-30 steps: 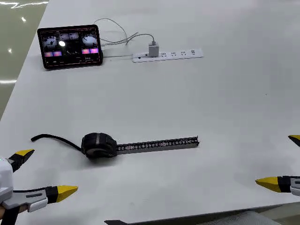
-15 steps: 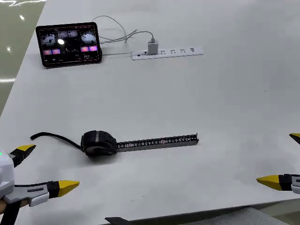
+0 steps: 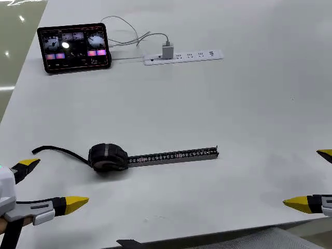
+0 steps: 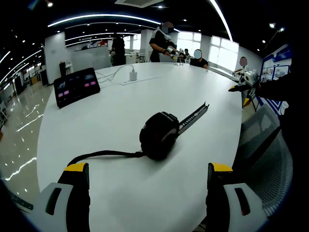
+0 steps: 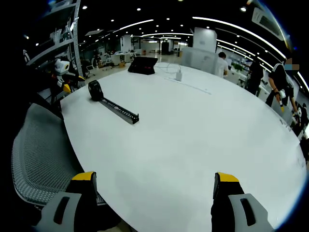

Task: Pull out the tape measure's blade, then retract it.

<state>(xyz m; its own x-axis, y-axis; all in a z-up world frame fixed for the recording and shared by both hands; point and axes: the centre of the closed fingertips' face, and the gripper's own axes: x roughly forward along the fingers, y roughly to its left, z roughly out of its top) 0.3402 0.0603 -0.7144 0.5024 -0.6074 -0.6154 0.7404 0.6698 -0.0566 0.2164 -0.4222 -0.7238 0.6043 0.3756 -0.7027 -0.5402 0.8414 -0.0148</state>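
Note:
A black tape measure (image 3: 108, 157) lies on the white table (image 3: 207, 104), its blade (image 3: 174, 155) pulled out to the right and its black wrist strap (image 3: 57, 151) trailing left. The left gripper view shows the tape measure (image 4: 160, 135) just ahead of the jaws, blade (image 4: 194, 116) pointing away. My left gripper (image 3: 49, 184) is open at the lower left, a short way short of the case, holding nothing. My right gripper (image 3: 316, 179) is open at the lower right edge, well right of the blade tip. In the right gripper view the tape measure (image 5: 95, 90) lies far off at the left.
A tablet (image 3: 73, 47) with a lit screen stands at the far left. A white power strip (image 3: 184, 55) with a charger and cables lies behind the middle. A mesh chair (image 5: 38, 154) sits by the near table edge. People stand in the background.
Only the head camera has drifted slightly. The tape measure and both grippers stay about where they were.

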